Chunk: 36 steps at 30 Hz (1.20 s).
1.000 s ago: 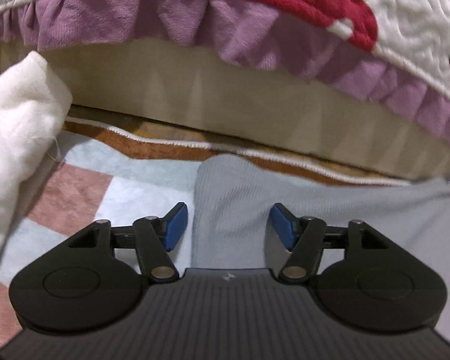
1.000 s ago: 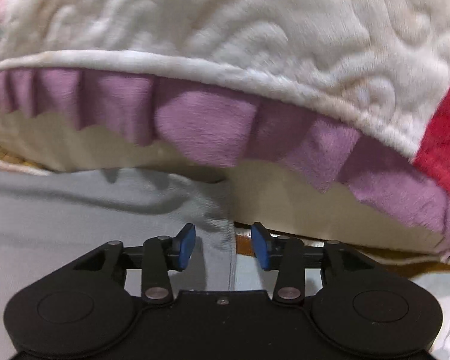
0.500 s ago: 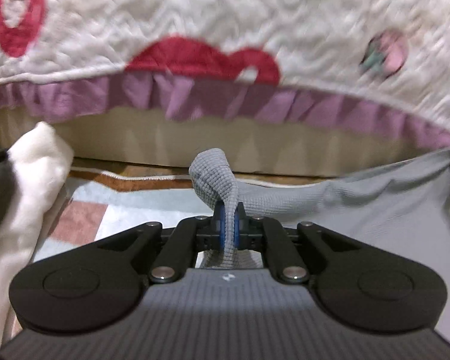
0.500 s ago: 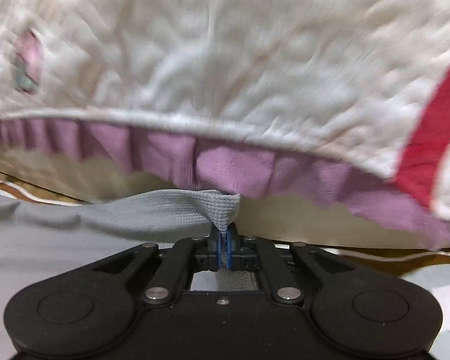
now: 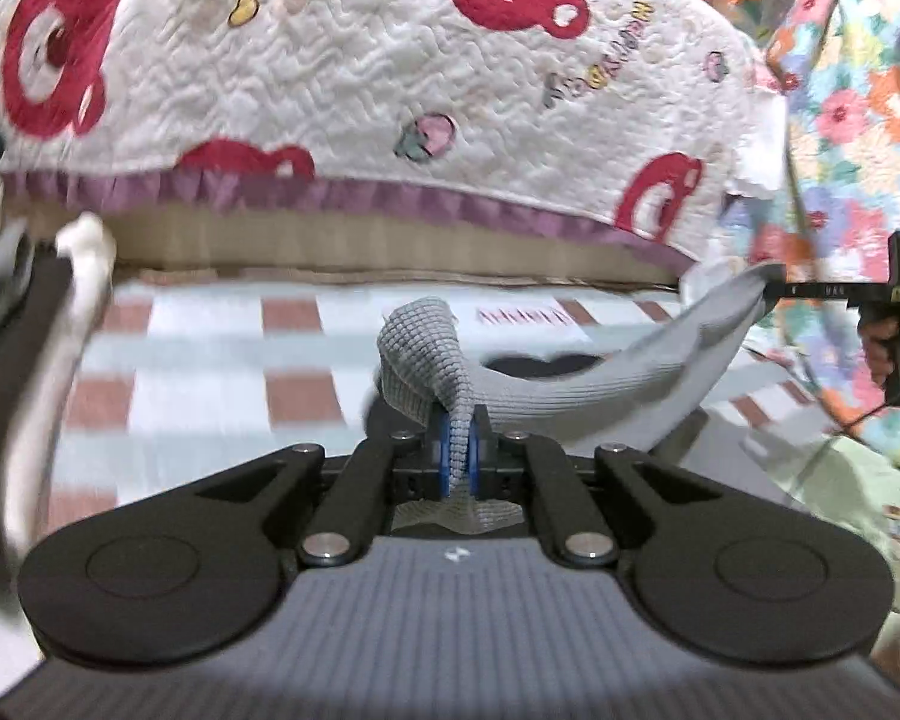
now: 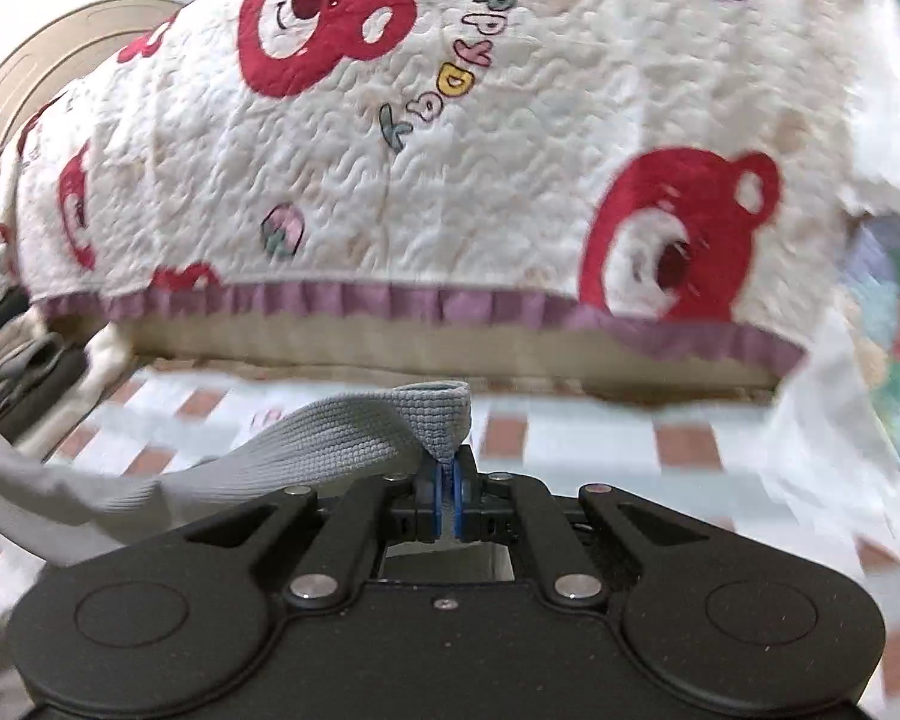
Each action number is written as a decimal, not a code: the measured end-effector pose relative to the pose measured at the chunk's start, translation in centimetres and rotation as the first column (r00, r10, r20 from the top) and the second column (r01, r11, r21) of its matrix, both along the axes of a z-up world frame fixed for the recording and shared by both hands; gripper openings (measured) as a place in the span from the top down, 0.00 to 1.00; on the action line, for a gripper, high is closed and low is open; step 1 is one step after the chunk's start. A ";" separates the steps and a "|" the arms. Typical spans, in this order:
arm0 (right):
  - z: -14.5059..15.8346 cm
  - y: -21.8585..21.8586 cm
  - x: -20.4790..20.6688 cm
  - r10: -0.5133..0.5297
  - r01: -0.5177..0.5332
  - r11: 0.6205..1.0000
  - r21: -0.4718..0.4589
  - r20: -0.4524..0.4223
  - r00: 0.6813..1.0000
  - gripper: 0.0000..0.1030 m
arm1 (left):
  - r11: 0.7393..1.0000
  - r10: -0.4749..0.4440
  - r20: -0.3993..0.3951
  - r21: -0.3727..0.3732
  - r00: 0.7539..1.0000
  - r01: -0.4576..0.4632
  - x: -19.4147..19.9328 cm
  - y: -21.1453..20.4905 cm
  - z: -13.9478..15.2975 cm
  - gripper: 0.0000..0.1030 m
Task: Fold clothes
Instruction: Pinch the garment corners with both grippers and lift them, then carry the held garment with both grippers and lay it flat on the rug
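A white quilted bedspread with red bear prints (image 5: 342,60) fills the background above a checked pink-and-white sheet (image 5: 210,372). The grey ribbed knit garment (image 5: 600,384) hangs stretched between both tongs (long axis hand to hand): left gripper (image 5: 459,456) and right gripper (image 6: 448,501) each pinch one corner.

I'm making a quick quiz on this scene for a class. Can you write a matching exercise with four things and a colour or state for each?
Things:
1. garment
2. quilt
3. left gripper
4. mat

Descriptions:
A. white with red bears
B. grey ribbed knit
C. checked, reddish-brown squares
D. shut on cloth

Pairs: 1-B, 2-A, 3-D, 4-C
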State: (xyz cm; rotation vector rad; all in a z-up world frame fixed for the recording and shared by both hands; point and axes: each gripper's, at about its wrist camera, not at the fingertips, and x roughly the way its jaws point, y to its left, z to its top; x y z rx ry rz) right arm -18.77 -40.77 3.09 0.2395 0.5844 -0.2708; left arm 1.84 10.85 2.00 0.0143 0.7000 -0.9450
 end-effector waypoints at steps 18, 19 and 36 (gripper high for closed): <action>-5.8 2.3 -10.8 0.117 -0.090 0.987 0.130 -0.221 0.968 0.95 | 0.939 -0.067 -0.259 0.309 0.964 0.148 -8.7 1.2 -4.7 0.96; -6.6 2.4 -11.0 0.118 -0.086 0.988 0.131 -0.261 0.958 0.95 | 0.928 -0.072 -0.250 0.338 0.965 0.157 -9.3 1.0 -5.2 0.96; -5.7 2.2 -11.4 0.055 0.018 0.938 0.347 -0.199 0.978 0.62 | 0.899 -0.238 -0.183 0.329 0.954 0.288 -10.1 -2.8 -2.7 0.60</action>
